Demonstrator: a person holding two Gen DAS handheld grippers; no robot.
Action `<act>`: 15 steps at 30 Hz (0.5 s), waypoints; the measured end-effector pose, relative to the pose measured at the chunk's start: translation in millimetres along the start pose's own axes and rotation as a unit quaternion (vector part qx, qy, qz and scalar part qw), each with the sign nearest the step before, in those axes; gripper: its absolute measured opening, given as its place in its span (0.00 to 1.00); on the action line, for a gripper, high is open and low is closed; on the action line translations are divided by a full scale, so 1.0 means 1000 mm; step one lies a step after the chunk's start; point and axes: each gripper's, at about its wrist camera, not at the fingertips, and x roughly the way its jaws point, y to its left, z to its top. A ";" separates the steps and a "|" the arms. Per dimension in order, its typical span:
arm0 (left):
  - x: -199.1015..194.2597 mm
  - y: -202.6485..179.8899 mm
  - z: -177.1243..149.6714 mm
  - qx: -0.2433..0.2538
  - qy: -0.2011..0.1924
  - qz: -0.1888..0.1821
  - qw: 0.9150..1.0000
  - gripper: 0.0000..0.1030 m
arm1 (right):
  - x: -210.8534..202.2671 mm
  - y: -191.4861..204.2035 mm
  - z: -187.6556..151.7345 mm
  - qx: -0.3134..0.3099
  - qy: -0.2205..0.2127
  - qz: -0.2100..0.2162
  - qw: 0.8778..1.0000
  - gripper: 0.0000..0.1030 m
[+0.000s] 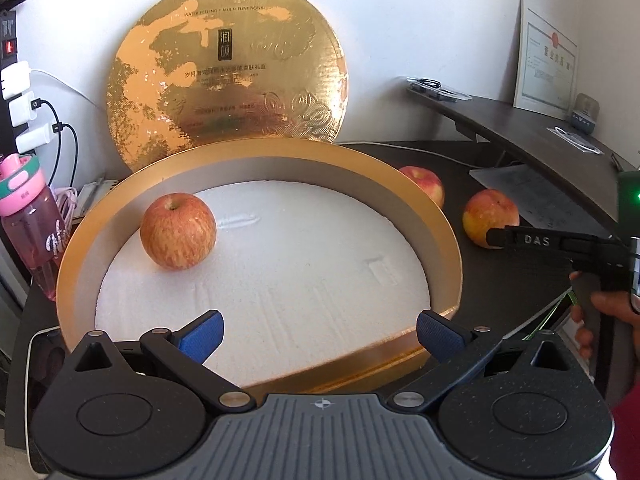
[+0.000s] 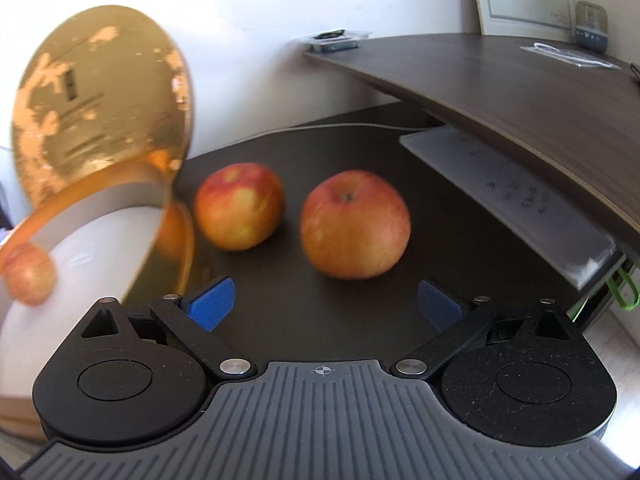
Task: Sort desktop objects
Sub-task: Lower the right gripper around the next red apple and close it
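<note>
One apple (image 1: 178, 231) already sits inside the box (image 1: 446, 240); two apples (image 2: 355, 225) (image 2: 240, 206) wait on the desk (image 2: 320, 148) right of the box. Your left gripper (image 1: 318, 334) and right gripper (image 2: 326, 302) are both spread, empty.

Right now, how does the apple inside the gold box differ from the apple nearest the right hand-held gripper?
The boxed apple sits on white foam inside the round gold box; the near apple rests on the dark desk outside it. The boxed apple looks streaked; the near apple shows yellower patches. Both stand upright, untouched.
</note>
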 end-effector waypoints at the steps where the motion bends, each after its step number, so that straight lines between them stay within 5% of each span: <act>1: 0.002 0.001 0.001 -0.001 0.000 0.000 1.000 1.00 | 0.007 0.000 0.003 -0.004 -0.003 -0.006 1.000 0.99; 15: 0.021 0.002 0.001 -0.005 0.021 0.000 1.000 1.00 | 0.077 -0.010 0.018 -0.014 0.002 -0.029 0.999 0.98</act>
